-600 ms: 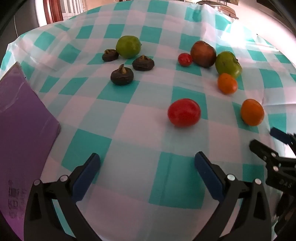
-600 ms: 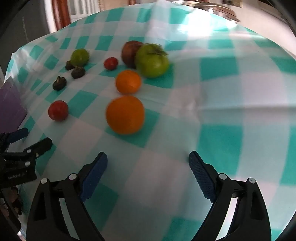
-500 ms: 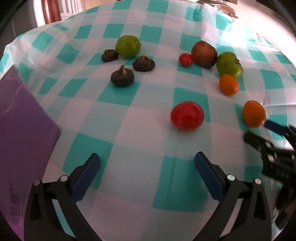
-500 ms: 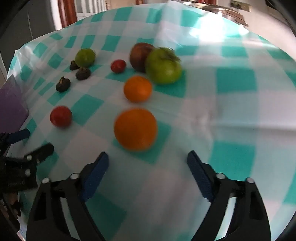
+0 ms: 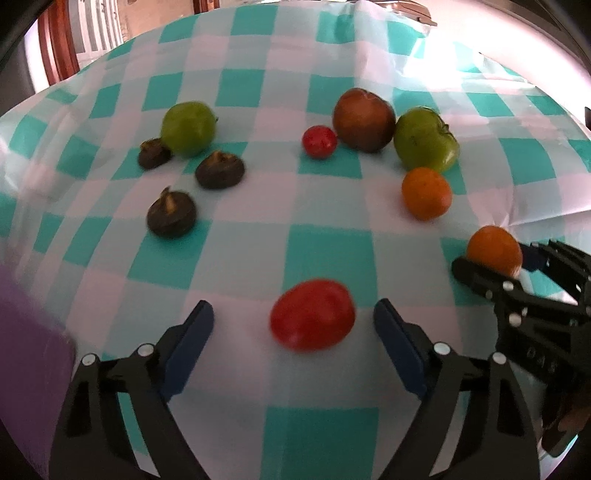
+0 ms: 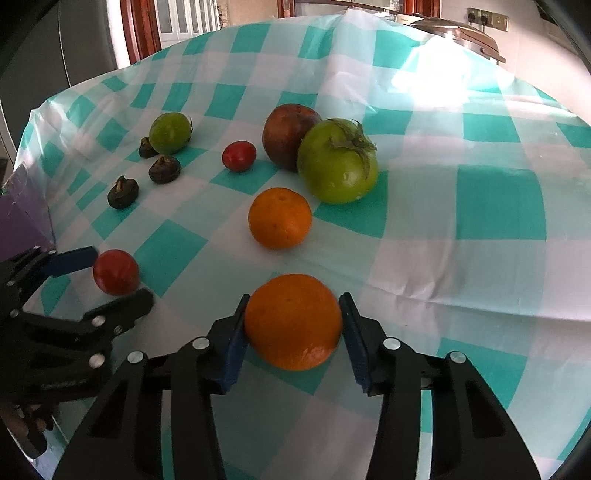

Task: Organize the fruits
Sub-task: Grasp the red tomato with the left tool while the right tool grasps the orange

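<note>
Gripping the near orange (image 6: 293, 321), the right tongs (image 6: 291, 325) press their blue pads (image 6: 232, 341) against both sides of the fruit, which sits low on the checked cloth (image 6: 498, 192) covering the surface. In the left wrist view the same orange (image 5: 494, 251) shows at the right edge, held between those black fingers.

The left tongs (image 5: 293, 328) stand wide apart around the large red tomato (image 5: 312, 314), a pad on each side and neither touching it. From the right wrist view this tomato (image 6: 116, 272) lies between the two fingers of the left tongs (image 6: 107, 275), just left of the held orange.

Farther back, a second orange (image 6: 280, 218) rests alone near the middle of the cloth. Behind it a green tomato (image 6: 337, 162) with a dried stem touches a dark reddish-brown fruit (image 6: 288, 136), and a small red tomato (image 6: 239, 156) lies just beside that brown fruit on its left.

At the far left, another green tomato (image 6: 170, 132) sits against one of three dark brown water chestnuts (image 6: 164, 170); the other two lie near it, apart from each other. A purple sheet (image 6: 22, 221) covers the left edge of the surface, close to the left tongs. A metal appliance (image 6: 461, 35) stands beyond the far side of the cloth.
</note>
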{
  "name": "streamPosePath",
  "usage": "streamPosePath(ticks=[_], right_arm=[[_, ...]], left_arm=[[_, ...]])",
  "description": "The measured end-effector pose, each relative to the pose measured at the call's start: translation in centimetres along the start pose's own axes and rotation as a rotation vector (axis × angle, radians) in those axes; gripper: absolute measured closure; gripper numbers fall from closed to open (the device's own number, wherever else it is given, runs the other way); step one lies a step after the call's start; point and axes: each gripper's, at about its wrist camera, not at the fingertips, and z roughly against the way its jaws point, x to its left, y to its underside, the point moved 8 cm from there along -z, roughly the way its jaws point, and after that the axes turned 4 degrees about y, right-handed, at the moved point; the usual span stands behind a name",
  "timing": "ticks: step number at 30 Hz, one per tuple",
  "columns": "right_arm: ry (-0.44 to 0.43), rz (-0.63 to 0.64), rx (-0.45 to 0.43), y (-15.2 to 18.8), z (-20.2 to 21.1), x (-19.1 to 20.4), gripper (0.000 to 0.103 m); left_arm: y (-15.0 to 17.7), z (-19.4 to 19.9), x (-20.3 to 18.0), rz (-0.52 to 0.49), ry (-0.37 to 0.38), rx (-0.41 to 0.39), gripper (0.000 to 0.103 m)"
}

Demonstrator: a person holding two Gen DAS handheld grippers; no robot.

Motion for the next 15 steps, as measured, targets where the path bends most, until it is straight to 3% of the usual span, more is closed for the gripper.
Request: streamPosePath(ticks=[2, 4, 6, 8, 15], right_arm=[[0.004, 0.004, 0.000, 0.1, 0.1, 0.0, 0.056], [-0.005, -0.001, 0.009, 0.2, -0.3, -0.5, 0.056], [0.007, 0.008, 0.026, 0.3, -0.5, -0.4, 0.056], [0.011, 0.010, 0.032, 0.4, -0.4, -0.3, 0.056], [0.012, 0.011, 0.037, 0.5, -0.6, -0.2, 0.056]], left_arm=[[-0.3, -0.1, -0.3, 0.007, 0.013, -0.002, 0.025], [-0.5, -0.4, -0.6, -0.005, -0.005, 0.007, 0.050], [-0.3, -0.2, -0.9, 0.004, 0.021, 0.014, 0.063], [0.2, 0.3, -0.9, 0.036, 0.049, 0.022, 0.063], [2.2, 1.2, -0.2, 0.058, 0.021, 0.056, 0.064]])
